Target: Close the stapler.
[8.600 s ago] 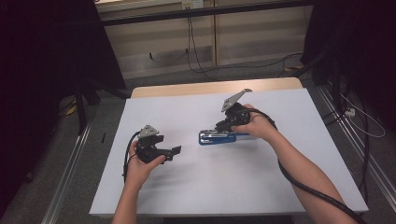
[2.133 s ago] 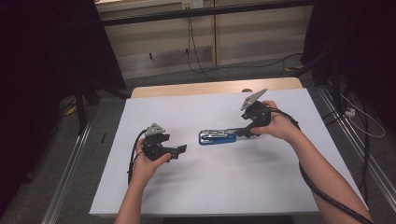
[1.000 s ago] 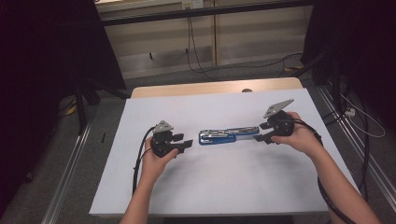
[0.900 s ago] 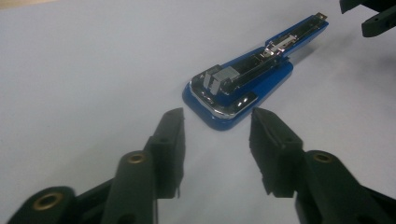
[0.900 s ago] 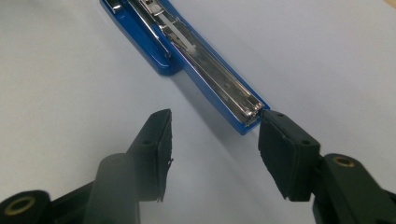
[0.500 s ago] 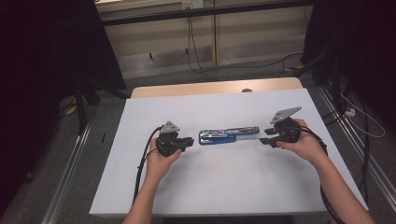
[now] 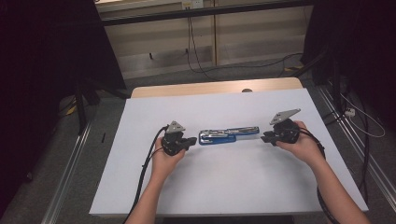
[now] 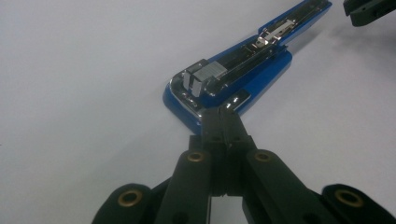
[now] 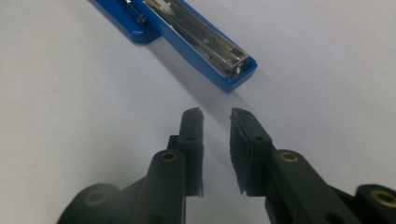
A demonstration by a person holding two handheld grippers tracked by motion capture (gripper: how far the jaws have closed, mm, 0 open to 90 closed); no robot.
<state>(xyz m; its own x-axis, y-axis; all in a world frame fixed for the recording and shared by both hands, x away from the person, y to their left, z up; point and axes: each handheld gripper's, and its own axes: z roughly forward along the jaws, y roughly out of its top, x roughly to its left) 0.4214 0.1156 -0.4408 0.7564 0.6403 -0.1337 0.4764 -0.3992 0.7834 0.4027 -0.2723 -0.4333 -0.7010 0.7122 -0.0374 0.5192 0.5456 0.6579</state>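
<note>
A blue stapler (image 7: 229,135) lies opened out flat on the white table top (image 7: 224,186), its metal staple channel facing up (image 8: 233,79). My left gripper (image 7: 191,140) sits at the stapler's left end. Its jaws have just been closing and now meet, tips (image 8: 221,114) at the edge of the blue base, with nothing seen between them. My right gripper (image 7: 265,137) rests just off the stapler's right end (image 9: 196,32). Its jaws (image 9: 216,116) have just been closing too, and a narrow empty gap remains between them.
A bare wooden strip (image 7: 210,88) runs along the table's far edge. Beyond it are a floor with cables (image 7: 196,51) and dark curtains on both sides. Each gripper trails a black cable toward the person.
Since the earliest frame the stapler has been swung open to full length. The right gripper has gone rightward past its far end, and the left gripper has come right to its near end.
</note>
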